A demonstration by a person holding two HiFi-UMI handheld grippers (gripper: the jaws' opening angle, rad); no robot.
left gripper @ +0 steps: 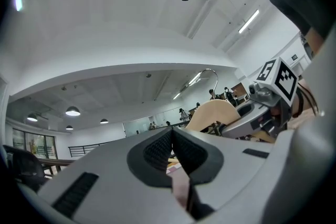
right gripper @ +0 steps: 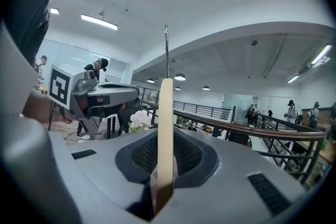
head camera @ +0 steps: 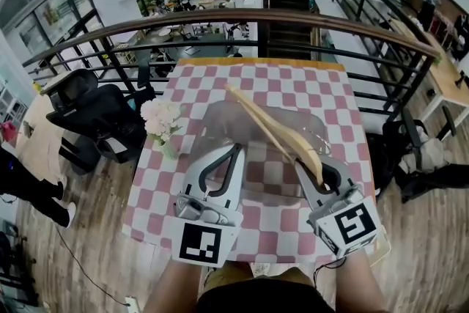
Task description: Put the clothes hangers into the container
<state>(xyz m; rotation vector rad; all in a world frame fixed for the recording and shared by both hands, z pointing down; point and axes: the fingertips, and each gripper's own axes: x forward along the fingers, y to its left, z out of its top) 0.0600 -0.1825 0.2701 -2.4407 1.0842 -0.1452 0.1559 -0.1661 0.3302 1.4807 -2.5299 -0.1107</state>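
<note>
My right gripper [head camera: 320, 174] is shut on one end of a pale wooden clothes hanger [head camera: 272, 130], which slants up and to the left over the clear plastic container [head camera: 218, 116] on the checkered table. In the right gripper view the hanger [right gripper: 166, 134] stands edge-on between the pads, its metal hook [right gripper: 166, 50] pointing up. My left gripper [head camera: 236, 149] hovers over the container's left part, jaws shut with nothing between them. In the left gripper view the pads [left gripper: 157, 148] meet, and the hanger's end [left gripper: 215, 113] shows in the right gripper [left gripper: 262, 107] beyond.
A small vase of white flowers [head camera: 160, 117] stands at the table's left edge, close to the container. A curved railing [head camera: 293, 17] runs behind the table. A black office chair [head camera: 95, 110] is on the left, and a person stands at the far left.
</note>
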